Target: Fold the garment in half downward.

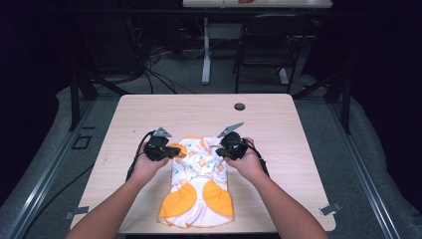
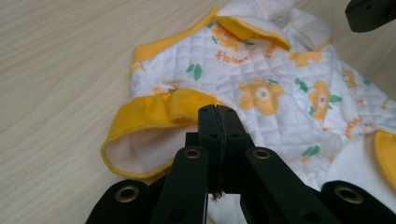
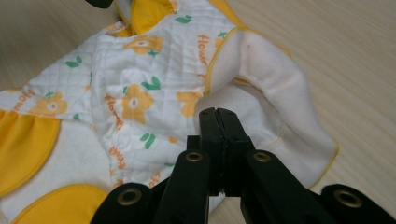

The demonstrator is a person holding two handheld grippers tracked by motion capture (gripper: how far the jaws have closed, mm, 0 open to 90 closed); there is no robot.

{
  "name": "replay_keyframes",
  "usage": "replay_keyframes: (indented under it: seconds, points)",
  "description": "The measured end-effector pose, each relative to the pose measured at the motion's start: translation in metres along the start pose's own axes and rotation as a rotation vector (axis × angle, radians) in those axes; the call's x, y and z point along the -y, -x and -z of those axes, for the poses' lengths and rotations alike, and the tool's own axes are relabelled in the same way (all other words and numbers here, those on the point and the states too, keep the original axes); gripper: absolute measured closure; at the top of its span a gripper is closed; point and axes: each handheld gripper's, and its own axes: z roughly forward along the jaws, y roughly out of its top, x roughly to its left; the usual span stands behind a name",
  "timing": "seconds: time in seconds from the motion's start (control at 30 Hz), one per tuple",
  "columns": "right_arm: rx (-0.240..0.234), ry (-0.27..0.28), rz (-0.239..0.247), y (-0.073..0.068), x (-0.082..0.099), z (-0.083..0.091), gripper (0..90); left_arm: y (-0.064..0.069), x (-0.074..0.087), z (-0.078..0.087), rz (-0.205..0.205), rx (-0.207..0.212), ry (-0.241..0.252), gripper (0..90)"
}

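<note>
Quilted baby garment (image 1: pixel 199 181) lies mid-table (image 1: pixel 278 124) – soft, light, floppy (likely to sag). Both grippers, left (image 1: pixel 174 151) and right (image 1: pixel 217 151), have jaws together, empty; best pinched at the yellow cuffs (image 2: pixel 154 112).

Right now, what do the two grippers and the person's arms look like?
Both grippers are black. The left gripper has two flat black jaws on angled links with brass-coloured rivet rings; the right gripper looks the same. In the high view each carries a grey three-cornered plate on top and trails a black cable. The forearms are bare; no sleeves show.
</note>
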Motion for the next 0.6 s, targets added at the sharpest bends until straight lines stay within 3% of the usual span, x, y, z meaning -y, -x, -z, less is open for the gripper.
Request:
replay_keyframes:
  seconds: [0.37, 0.6]
  points:
    - [0.024, 0.012, -0.02, 0.015, -0.016, -0.012, 89.8, -0.008, -0.018, -0.017, -0.002, -0.005, -0.026, 89.9]
    - [0.066, 0.002, -0.047, 0.024, -0.02, -0.029, 85.4, -0.018, -0.023, -0.029, 0.037, -0.04, -0.01, 89.4]
